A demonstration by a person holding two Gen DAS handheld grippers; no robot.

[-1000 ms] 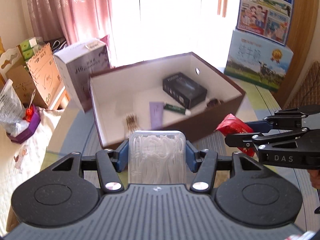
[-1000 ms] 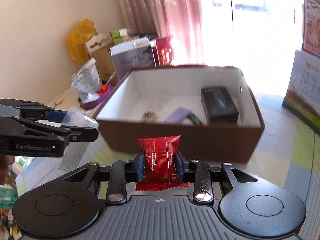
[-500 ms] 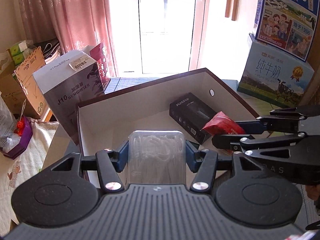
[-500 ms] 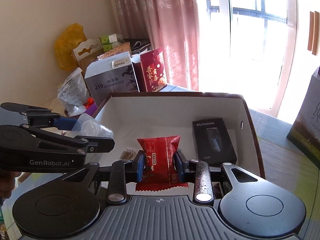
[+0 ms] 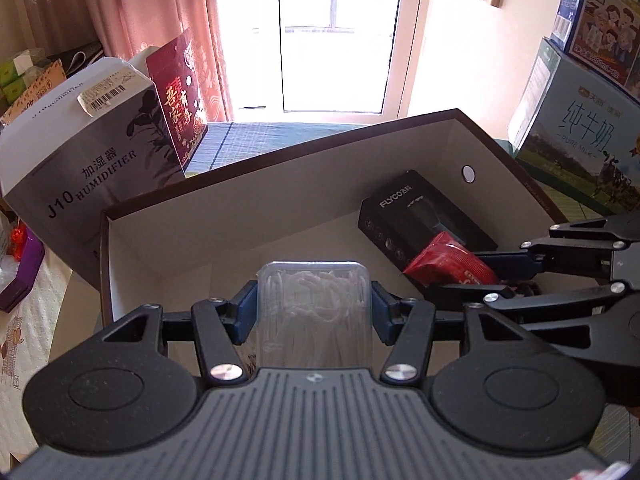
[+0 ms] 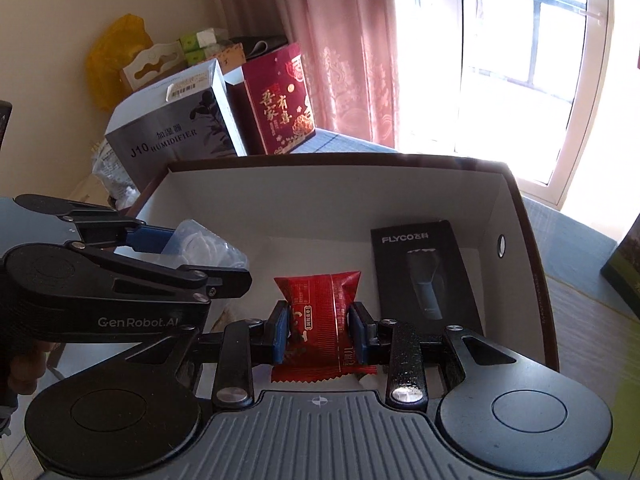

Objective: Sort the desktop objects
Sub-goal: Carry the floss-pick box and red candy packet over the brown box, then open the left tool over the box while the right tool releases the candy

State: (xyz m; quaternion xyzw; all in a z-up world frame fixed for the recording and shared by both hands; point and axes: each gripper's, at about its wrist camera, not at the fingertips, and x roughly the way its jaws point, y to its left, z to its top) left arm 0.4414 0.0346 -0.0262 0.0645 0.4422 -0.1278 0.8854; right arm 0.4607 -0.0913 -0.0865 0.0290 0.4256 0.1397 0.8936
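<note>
Both loads now over the box, release pending.

Left wrist: the left gripper [image 5: 313, 307] is clenched on the clear plastic tub of white floss picks [image 5: 314, 312]. A second ago the tub was short of the brown cardboard box with white lining [image 5: 280, 208]; now it hangs inside the near rim, above the floor. At 3 o'clock the right gripper [image 5: 468, 276] has come in too, close to the black FLYCO shaver box [image 5: 416, 216].
Right wrist: the right gripper grasps the red foil snack packet [image 6: 320, 320], now above the box floor, with the shaver box at 2 o'clock. The left gripper [image 6: 224, 268] sits at 9 o'clock with the tub. Judgement: carry phase looks done; opening both grippers should drop both items in.
</note>
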